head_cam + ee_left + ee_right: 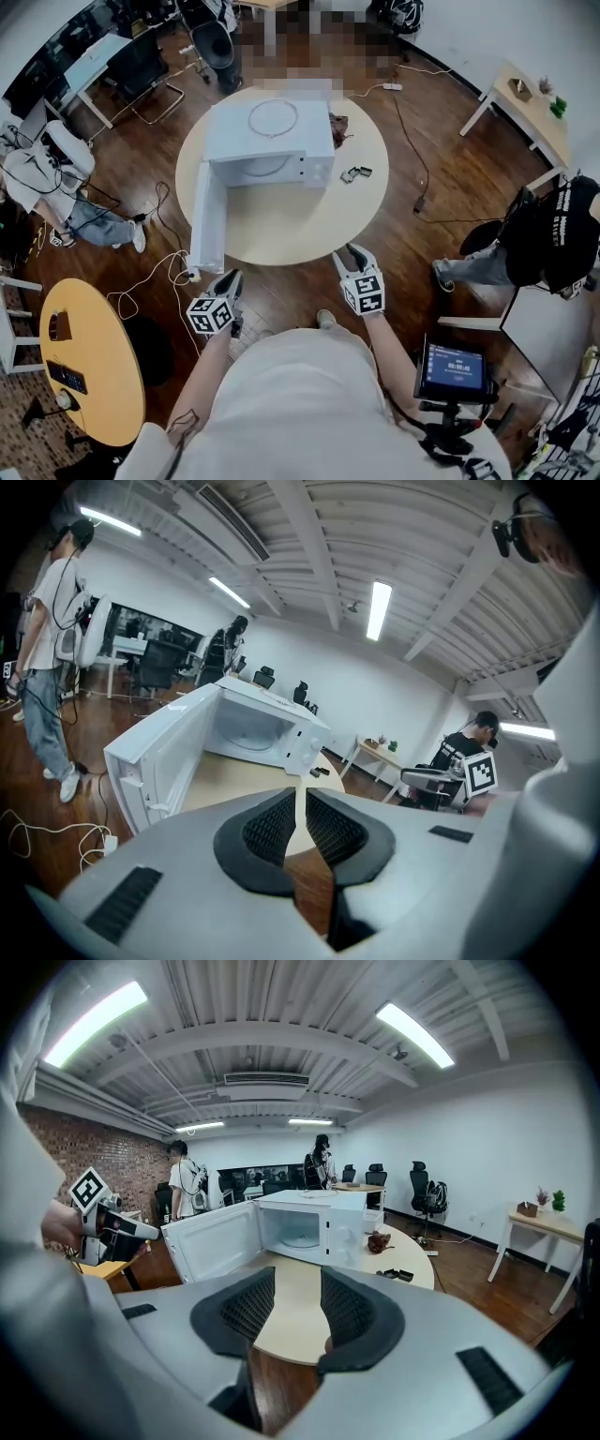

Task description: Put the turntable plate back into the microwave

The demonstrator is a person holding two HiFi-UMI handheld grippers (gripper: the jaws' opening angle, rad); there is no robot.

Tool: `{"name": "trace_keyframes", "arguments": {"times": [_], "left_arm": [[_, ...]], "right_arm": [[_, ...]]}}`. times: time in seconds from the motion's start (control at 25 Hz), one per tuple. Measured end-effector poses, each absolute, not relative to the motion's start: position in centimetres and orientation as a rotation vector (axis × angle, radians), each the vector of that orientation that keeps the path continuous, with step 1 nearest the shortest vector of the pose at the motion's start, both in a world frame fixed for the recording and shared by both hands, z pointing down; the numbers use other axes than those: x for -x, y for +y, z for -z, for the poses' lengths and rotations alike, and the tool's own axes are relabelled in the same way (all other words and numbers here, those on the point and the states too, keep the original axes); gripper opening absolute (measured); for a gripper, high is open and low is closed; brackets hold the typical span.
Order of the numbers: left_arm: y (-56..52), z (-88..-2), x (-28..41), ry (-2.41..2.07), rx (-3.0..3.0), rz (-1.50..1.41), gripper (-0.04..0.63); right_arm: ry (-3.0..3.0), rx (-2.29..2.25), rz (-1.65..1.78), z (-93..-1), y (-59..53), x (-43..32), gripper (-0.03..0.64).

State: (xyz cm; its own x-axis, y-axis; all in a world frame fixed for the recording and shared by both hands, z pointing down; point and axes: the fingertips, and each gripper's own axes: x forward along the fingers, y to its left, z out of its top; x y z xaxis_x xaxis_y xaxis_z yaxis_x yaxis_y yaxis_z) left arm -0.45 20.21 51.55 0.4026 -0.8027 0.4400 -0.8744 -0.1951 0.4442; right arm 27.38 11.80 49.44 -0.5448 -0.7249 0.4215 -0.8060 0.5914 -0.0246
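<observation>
A white microwave stands on the round cream table, its door swung open toward me on the left. Inside the cavity lies a round glass plate, which also shows in the left gripper view. A thin ring rests on the microwave's top. Both grippers hang over the floor, short of the table's near edge. My left gripper is shut with nothing between its pads. My right gripper is open and empty.
Small dark parts and a brown object lie on the table right of the microwave. Cables run across the wooden floor. A yellow round table is at lower left, a screen on a stand at lower right, and people sit on both sides.
</observation>
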Motion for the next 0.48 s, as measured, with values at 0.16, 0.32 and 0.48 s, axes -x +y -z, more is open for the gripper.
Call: {"name": "trace_keyframes", "arguments": {"times": [0.16,0.32,0.48], "left_arm": [[20.1,-51.5,-1.0,-1.42,-2.02,-0.158,0.037],[20.0,-51.6,-2.2,-1.42,-2.013,-0.162,0.037],[19.9,-51.9,-3.7,-1.421,-2.006,-0.168,0.035]], "right_arm": [[-2.459,-1.227,-0.314,-49.5,11.7,-28.4,0.154],[-2.458,-1.216,-0.326,-49.9,11.8,-29.5,0.153],[-2.453,-1.206,-0.335,-50.4,11.7,-31.2,0.153]]}}
